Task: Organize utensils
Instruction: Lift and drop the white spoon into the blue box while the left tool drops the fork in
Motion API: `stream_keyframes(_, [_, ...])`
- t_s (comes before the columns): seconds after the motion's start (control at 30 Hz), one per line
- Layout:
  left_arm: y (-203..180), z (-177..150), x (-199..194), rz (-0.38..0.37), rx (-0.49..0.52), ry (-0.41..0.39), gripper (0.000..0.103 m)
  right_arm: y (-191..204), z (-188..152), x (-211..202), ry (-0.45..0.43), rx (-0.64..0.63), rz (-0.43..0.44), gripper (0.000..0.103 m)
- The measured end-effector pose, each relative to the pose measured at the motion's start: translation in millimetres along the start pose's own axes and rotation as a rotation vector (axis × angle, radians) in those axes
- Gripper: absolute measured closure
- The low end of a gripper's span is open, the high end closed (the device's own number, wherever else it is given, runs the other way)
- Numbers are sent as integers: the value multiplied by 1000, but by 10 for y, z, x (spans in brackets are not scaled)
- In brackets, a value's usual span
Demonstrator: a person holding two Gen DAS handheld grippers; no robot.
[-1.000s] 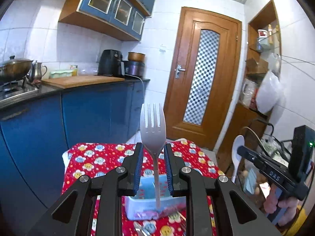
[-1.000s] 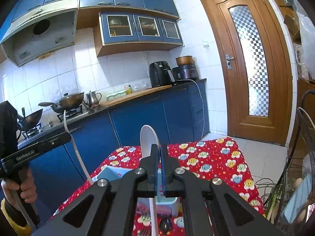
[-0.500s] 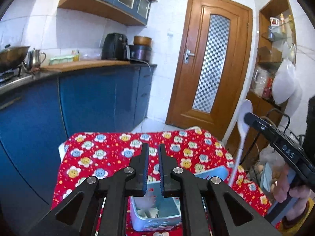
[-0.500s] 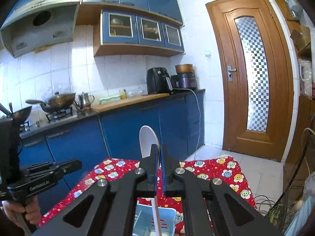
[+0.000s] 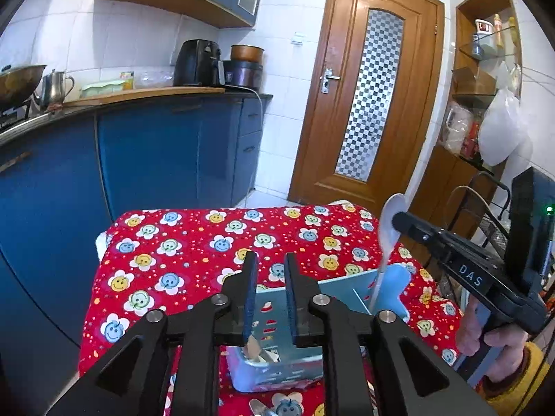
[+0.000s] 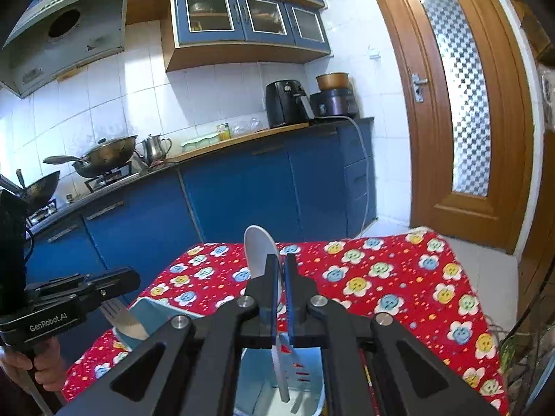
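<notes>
My left gripper [image 5: 270, 289] has let the white plastic fork [image 6: 121, 319] go into the pale blue slotted plastic caddy [image 5: 277, 364] and hangs above it, jaws parted, empty. My right gripper [image 6: 281, 286], clamping the white plastic spoon [image 6: 260, 253], lowers its handle into the caddy next.

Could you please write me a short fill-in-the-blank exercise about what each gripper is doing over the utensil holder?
1. The right gripper is shut on a white ____.
2. The left gripper holds ____ between its fingers.
3. The white fork stands in the light blue ____.
4. The tablecloth is ____ with smiling flowers.

Missing words: spoon; nothing; utensil holder; red
</notes>
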State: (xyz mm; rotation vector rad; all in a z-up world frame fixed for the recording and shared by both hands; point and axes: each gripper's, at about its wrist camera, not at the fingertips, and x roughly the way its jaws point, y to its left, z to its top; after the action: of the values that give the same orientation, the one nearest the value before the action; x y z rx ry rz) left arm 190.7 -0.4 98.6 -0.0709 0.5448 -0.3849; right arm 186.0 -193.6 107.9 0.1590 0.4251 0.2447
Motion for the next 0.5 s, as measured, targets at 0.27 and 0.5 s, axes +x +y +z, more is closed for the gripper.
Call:
stream_keyframes(0.27, [-28,-32,-250,3,-10,-1,71,57,62,-234,-26,25,29,75])
stream_keyframes(0.5, [-28,-244,-441,20,-13,74,70,19,-28,-541,14,74,19,75])
